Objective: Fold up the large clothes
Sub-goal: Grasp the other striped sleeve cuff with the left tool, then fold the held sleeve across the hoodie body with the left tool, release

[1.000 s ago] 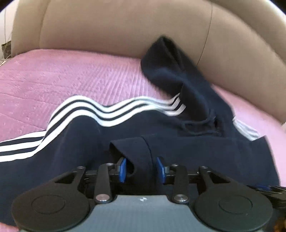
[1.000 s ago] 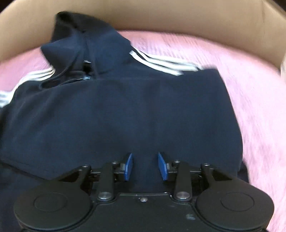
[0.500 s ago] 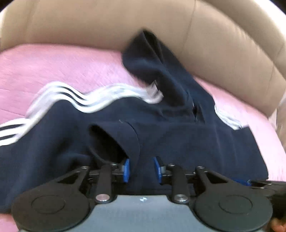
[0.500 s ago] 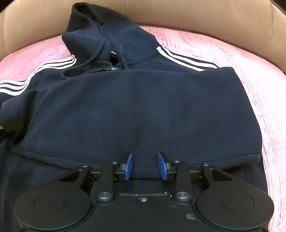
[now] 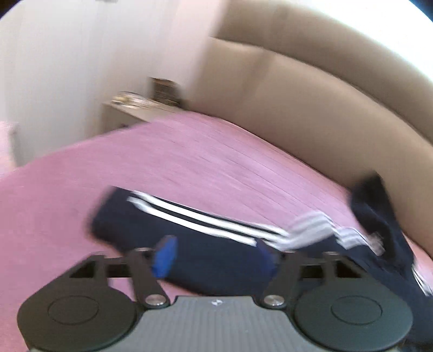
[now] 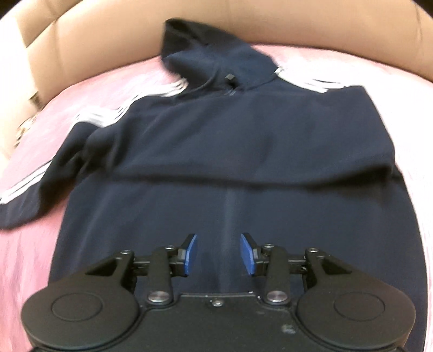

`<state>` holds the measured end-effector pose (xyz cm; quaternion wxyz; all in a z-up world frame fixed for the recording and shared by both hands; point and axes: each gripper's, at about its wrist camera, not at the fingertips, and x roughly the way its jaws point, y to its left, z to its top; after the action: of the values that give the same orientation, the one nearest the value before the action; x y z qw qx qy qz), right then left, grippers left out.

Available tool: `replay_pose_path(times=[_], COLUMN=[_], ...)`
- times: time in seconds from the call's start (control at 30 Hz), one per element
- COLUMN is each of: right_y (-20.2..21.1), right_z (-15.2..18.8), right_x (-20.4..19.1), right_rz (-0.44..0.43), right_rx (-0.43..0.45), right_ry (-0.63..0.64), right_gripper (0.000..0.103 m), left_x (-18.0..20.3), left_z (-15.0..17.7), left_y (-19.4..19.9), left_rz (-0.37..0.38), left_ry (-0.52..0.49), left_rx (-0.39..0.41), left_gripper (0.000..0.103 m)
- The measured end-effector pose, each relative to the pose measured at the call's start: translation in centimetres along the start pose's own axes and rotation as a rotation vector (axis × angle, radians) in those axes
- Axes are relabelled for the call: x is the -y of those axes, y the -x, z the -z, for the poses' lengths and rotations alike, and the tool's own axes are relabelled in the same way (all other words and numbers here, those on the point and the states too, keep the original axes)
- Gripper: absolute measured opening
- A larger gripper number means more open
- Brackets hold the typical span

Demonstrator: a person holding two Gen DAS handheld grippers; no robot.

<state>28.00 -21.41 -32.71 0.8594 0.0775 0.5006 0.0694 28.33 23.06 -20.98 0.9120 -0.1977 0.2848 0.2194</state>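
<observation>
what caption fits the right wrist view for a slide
Open right gripper above a navy hoodie spread on a pink bedspread, hood toward the beige headboard.

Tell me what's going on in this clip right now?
A person with a hand-held gripper in each hand is folding a navy hoodie on a pink bedspread. The right sleeve is already folded across the chest. The left sleeve, with white stripes, lies stretched out to the side. The left hand-held gripper is open just over that sleeve; the right hand-held gripper hovers open over the lower body, holding nothing.
</observation>
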Motion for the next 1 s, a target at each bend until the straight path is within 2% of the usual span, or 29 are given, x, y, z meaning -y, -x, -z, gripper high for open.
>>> replay_pose_path(times=[0.07,0.2,0.27,0.37,0.43,0.57,0.63,0.73,0.77,0.8,0.83,0.87,0.9,0.93,1.0], right_y=[1.0,2.4,3.4,4.0,4.3,4.4,4.4,4.3,4.3,4.3,4.3,4.2,4.2,4.2,4.3], right_z=[1.9,5.0,6.2,7.4,7.9,8.3,8.2,7.9,7.9,7.8,7.8,7.8,7.7,7.8,7.8], right_x=[-0.5,-0.8,-0.7,-0.3,0.1,0.7,0.6,0.4,0.2,0.2,0.1,0.1,0.1,0.2,0.4], right_rz=[-0.006,-0.01,-0.006,-0.008,-0.005,-0.009,-0.008,0.001,0.003,0.001,-0.001,-0.003,-0.005,-0.008,-0.017], right_rx=[-0.016,-0.037,-0.037,-0.062,-0.076,-0.072,-0.071,-0.079,-0.077,-0.074,-0.072,-0.072,-0.072,-0.069,-0.06], right_ry=[0.014,0.014,0.005,-0.034,-0.063,-0.122,-0.13,-0.117,-0.109,-0.103,-0.099,-0.098,-0.097,-0.096,-0.094], right_gripper=[0.055,0.055,0.055,0.057,0.057,0.057,0.057,0.057,0.057,0.057,0.057,0.057,0.057,0.057,0.057], left_x=[-2.8,-7.9,-10.3,-11.9,-11.8,-11.3,-11.1,-9.8,-9.1,-8.4,-7.6,-6.9,-6.5,-6.2,-4.6], left_z=[-0.9,-2.2,-2.1,-2.3,-2.2,-2.1,-1.7,-1.8,-1.9,-1.9,-1.9,-2.0,-2.0,-2.0,-2.2], left_y=[-0.7,-4.6,-6.9,-9.8,-11.1,-13.2,-13.9,-14.6,-14.8,-15.0,-15.0,-14.9,-14.8,-14.3,-12.2], left_rz=[-0.045,-0.043,-0.022,0.029,0.015,-0.036,-0.049,-0.1,-0.129,-0.171,-0.214,-0.225,-0.179,-0.148,-0.109], left_ry=[0.054,0.256,0.388,0.467,0.482,0.451,0.442,0.389,0.352,0.3,0.241,0.183,0.157,0.152,0.092], left_rx=[0.02,-0.065,-0.117,-0.163,-0.177,-0.195,-0.179,-0.175,-0.178,-0.178,-0.176,-0.179,-0.182,-0.173,-0.105], left_gripper=[0.079,0.079,0.079,0.081,0.082,0.084,0.092,0.093,0.09,0.074,0.041,0.023,0.016,0.016,0.016])
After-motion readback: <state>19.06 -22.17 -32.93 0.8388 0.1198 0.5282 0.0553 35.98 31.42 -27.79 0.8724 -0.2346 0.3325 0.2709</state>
